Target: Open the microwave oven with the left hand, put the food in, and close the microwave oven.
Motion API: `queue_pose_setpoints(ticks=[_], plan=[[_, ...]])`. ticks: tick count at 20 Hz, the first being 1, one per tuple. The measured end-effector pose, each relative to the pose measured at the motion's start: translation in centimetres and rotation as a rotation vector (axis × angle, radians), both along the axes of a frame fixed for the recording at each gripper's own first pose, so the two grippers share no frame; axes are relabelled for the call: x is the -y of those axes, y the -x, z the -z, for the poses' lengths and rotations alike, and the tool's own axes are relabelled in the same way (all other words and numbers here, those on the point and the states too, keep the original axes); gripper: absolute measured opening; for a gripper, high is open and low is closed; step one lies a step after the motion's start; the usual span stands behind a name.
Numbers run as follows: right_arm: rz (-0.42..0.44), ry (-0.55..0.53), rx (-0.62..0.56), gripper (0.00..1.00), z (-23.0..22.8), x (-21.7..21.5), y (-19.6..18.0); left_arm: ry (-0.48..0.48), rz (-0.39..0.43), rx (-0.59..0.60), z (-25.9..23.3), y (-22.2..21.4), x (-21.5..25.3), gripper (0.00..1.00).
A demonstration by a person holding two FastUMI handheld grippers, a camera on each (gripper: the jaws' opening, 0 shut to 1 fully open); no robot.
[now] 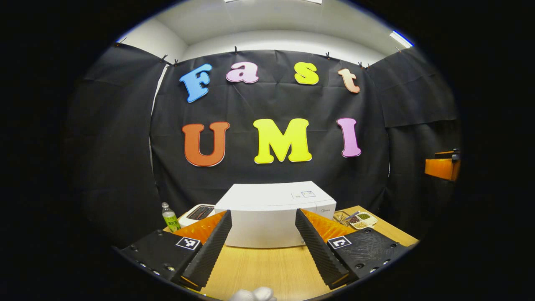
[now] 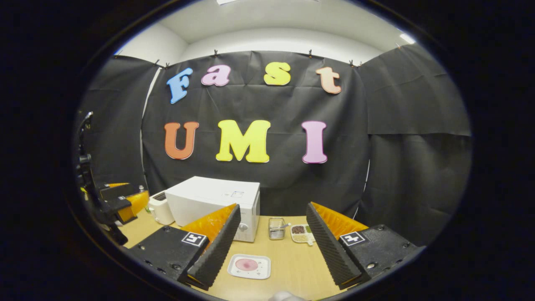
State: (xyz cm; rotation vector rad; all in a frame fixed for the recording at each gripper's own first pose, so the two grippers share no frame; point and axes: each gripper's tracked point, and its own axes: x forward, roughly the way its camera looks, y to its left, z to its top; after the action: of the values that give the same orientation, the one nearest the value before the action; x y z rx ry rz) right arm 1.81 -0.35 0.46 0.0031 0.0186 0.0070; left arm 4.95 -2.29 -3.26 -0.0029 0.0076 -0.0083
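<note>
Broadly, the wooden desk [image 2: 292, 263] carried everything, and the white microwave oven [image 1: 271, 213] stood at its back against the black cloth wall, its door closed. In the left gripper view the microwave sat straight ahead, framed between the fingers of the left gripper [image 1: 263, 246], whose jaws stood wide apart and held nothing. In the right gripper view the right gripper [image 2: 271, 251] likewise had its jaws spread wide and empty, with the microwave off to the left of its fingers. A white toaster [image 2: 161, 207] stood just beside the microwave on its far side, and in the left gripper view a green-labelled bottle [image 1: 169, 217] stood near it at the desk's edge. On the desk in front of the microwave's right end lay a white tray with the pink food [image 2: 249, 266] on it, resting between the right gripper's fingers and apart from them. Behind it, near the wall, sat a small wire basket [image 2: 276, 228] and just beside that a divided dish of grains [image 2: 302, 233].
</note>
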Motion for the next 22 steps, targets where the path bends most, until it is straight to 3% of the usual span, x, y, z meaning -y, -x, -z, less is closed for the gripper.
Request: queue_pose_setpoints(ticks=[7,8,9,11,16,17,18,20,22], plan=[[0.062,-0.010,-0.036,1.00,-0.9,2.0,0.7,0.022,0.097,-0.061,7.6,-8.0,7.3,0.94],[0.073,-0.012,-0.043,0.92,-0.8,2.2,0.7,0.028,0.108,-0.067,8.4,-9.3,8.2,0.95],[0.083,-0.010,-0.049,1.00,-0.9,2.5,0.8,0.026,0.119,-0.073,9.2,-10.7,9.1,0.95],[0.102,0.009,-0.065,1.00,-0.8,2.9,1.0,0.006,0.130,-0.068,10.6,-13.3,10.7,0.95],[0.147,0.034,-0.093,1.00,-0.5,4.3,1.6,-0.016,0.130,-0.121,14.8,-18.8,13.1,0.95],[0.158,0.033,-0.097,1.00,-0.4,4.7,1.7,-0.020,0.127,-0.126,15.3,-19.5,13.4,0.88],[0.167,0.032,-0.098,1.00,-0.2,5.0,1.8,-0.025,0.123,-0.126,15.6,-20.2,13.5,0.95],[0.192,0.038,-0.101,1.00,0.2,5.6,2.2,-0.027,0.123,-0.127,16.0,-21.1,13.9,0.95],[0.201,0.042,-0.114,1.00,0.7,5.8,2.6,-0.032,0.078,-0.116,16.0,-21.5,13.4,0.86]])
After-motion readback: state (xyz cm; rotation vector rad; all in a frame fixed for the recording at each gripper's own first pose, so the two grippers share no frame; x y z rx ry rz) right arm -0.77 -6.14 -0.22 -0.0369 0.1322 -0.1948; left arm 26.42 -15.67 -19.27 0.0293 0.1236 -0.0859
